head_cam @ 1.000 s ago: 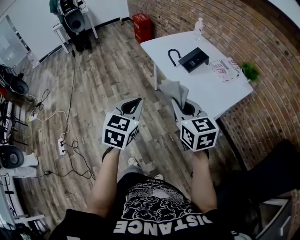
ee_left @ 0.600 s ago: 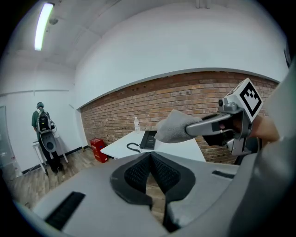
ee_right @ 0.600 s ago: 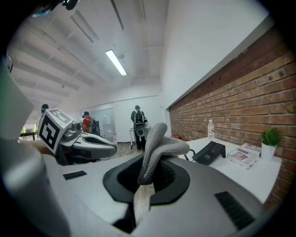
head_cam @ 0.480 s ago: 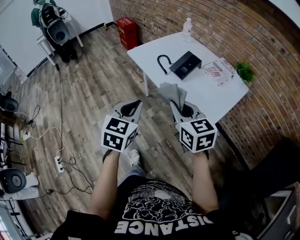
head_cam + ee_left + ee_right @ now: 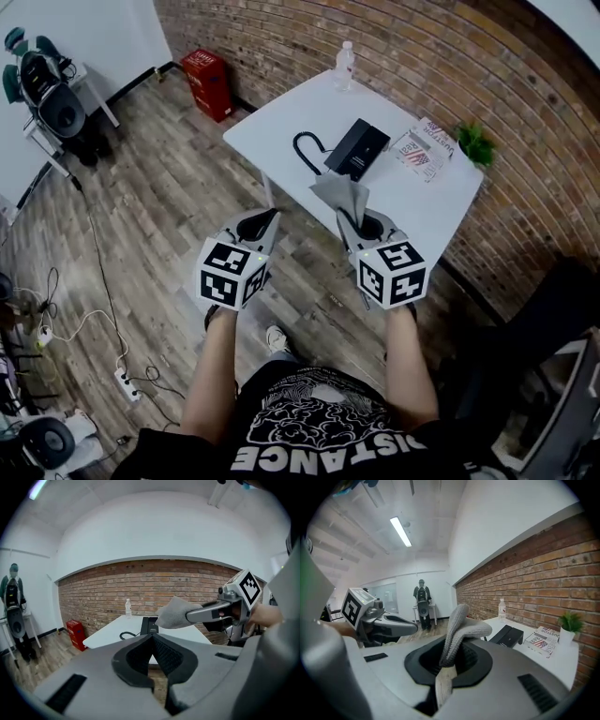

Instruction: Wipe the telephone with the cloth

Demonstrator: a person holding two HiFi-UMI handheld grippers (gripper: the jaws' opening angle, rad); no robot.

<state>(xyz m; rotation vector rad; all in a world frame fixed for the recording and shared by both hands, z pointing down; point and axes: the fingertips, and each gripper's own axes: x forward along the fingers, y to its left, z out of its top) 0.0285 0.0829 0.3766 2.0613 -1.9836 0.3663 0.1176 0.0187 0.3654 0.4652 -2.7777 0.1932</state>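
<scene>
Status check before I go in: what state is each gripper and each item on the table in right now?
left gripper: shut, empty.
right gripper: shut on the cloth.
cloth: pinched, bunched, sticking out past the jaws.
telephone: flat on the table, untouched.
water bottle: upright at the far edge.
booklet: lying flat, closed.
plant: upright.

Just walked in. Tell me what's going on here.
A person stands just short of a white table, holding a gripper in each hand. The right gripper is shut on a grey cloth, which sticks out of its jaws. The left gripper is shut and empty. The black telephone lies on the table untouched, so wiping has not begun.
</scene>
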